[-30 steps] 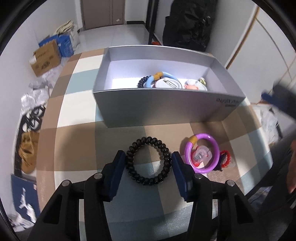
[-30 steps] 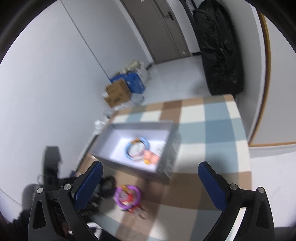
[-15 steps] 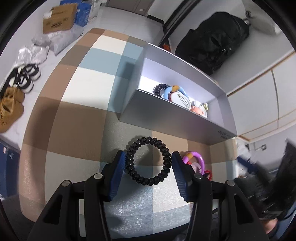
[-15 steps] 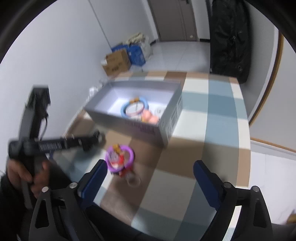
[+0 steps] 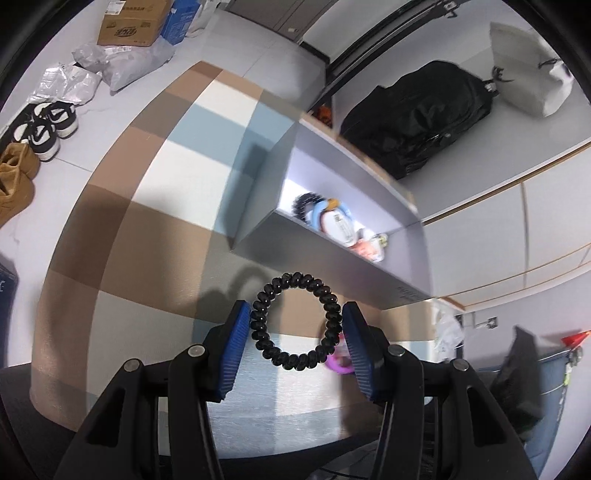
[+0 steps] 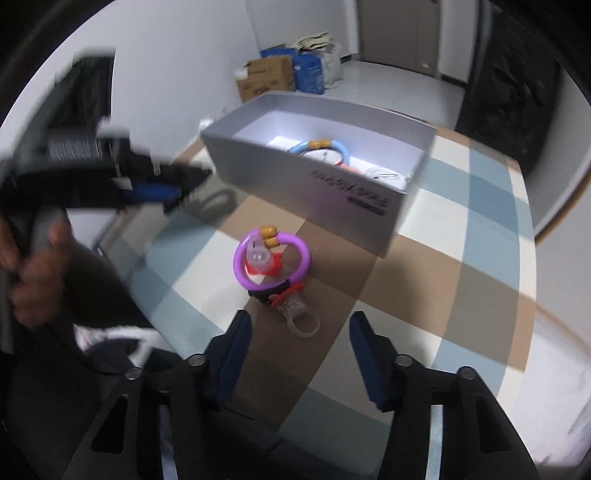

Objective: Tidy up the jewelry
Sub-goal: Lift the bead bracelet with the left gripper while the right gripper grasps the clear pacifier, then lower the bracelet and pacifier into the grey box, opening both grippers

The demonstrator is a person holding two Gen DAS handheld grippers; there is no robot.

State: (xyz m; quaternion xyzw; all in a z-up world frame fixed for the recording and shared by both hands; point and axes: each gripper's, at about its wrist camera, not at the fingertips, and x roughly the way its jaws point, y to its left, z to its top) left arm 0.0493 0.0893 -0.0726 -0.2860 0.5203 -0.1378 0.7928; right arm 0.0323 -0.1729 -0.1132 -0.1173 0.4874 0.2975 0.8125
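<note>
Coil hair tie [image 5: 293, 321] sat pinched in left gripper [image 5: 293, 334] near grey box [image 5: 332, 258], presumably for dropping in; right gripper [image 6: 300, 341], closing on nothing, hung above purple ring [image 6: 271, 260].

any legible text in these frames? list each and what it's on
None reads cleanly.
Grey box: dark print on its outer wall, upside down and blurred, unreadable.
Cardboard carton: printed logo, too small to read.
Blue package: no print legible.
Left gripper: white label on its body in the right wrist view, blurred.
</note>
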